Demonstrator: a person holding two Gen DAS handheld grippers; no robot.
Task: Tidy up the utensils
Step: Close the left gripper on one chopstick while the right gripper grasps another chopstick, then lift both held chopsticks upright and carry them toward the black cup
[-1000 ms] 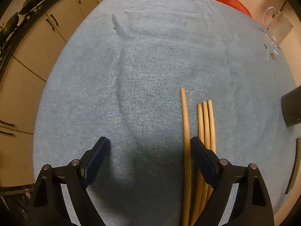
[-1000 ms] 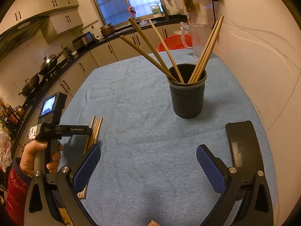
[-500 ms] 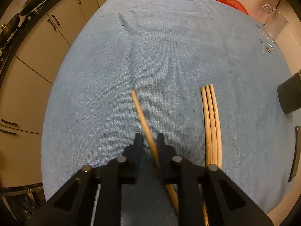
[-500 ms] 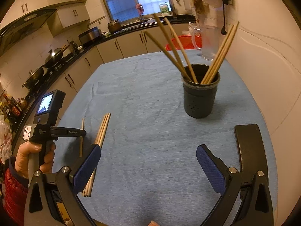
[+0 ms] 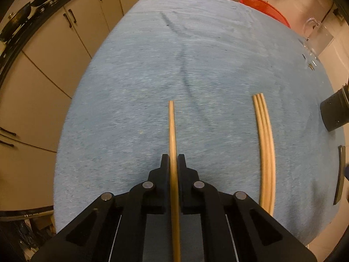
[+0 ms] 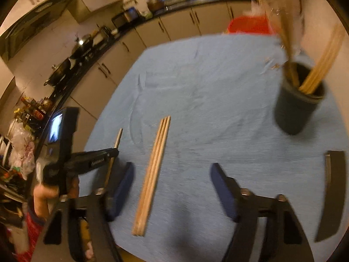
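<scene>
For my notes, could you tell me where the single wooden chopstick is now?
The single wooden chopstick sits clamped in the shut left gripper, left of three loose wooden chopsticks on the blue tablecloth.

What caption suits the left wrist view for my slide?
Left tool shut on one chopstick; three chopsticks lie alongside on blue cloth.

**Open cloth mid-table, clutter along the wall edge**

The blue-clothed table (image 6: 218, 100) is bare across its middle and toward the cabinet-side edge. Three loose chopsticks (image 6: 152, 174) lie together near the near edge. Along the wall-side edge stand a dark chopstick holder (image 6: 296, 109) with sticks fanning above it and a flat black object (image 6: 331, 192). A red basin (image 5: 266, 11) and a clear jug (image 5: 316, 35) fill the far corner.
</scene>
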